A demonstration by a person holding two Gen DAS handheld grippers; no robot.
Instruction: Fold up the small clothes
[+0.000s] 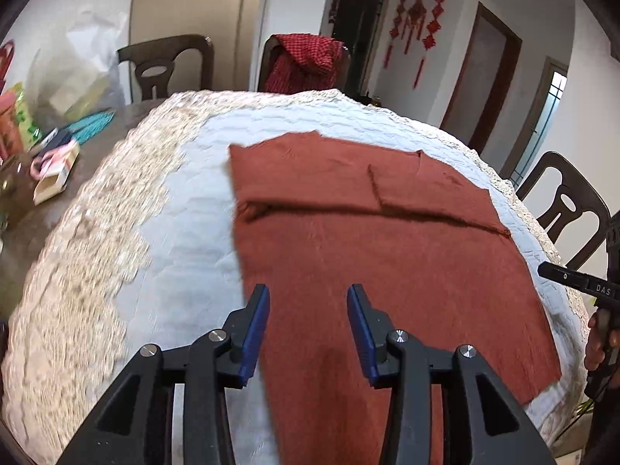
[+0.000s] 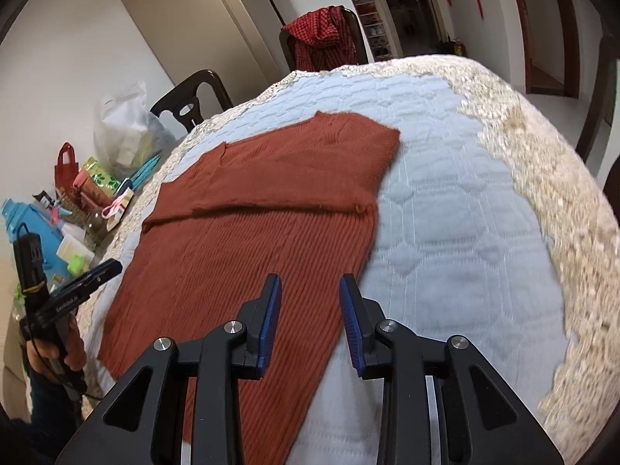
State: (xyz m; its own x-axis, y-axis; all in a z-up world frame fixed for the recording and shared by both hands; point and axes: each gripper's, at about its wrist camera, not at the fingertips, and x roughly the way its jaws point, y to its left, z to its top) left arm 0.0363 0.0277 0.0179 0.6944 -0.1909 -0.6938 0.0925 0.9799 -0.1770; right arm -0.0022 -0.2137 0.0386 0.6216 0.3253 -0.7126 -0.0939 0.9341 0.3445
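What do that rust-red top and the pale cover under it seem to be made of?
The rust-red top looks like a soft, matte knit, probably wool or acrylic: fine lengthwise ribs run down its body. The pale cover looks like quilted cotton-type fabric, with stitched puffy cells; its beige border seems to be lace, though blur leaves that open.

Even daylight, soft shadows; motion blur smeared lace border (image 1: 77, 255) (image 2: 562, 209); heavy fisheye bend w/ dark vignette at corners.
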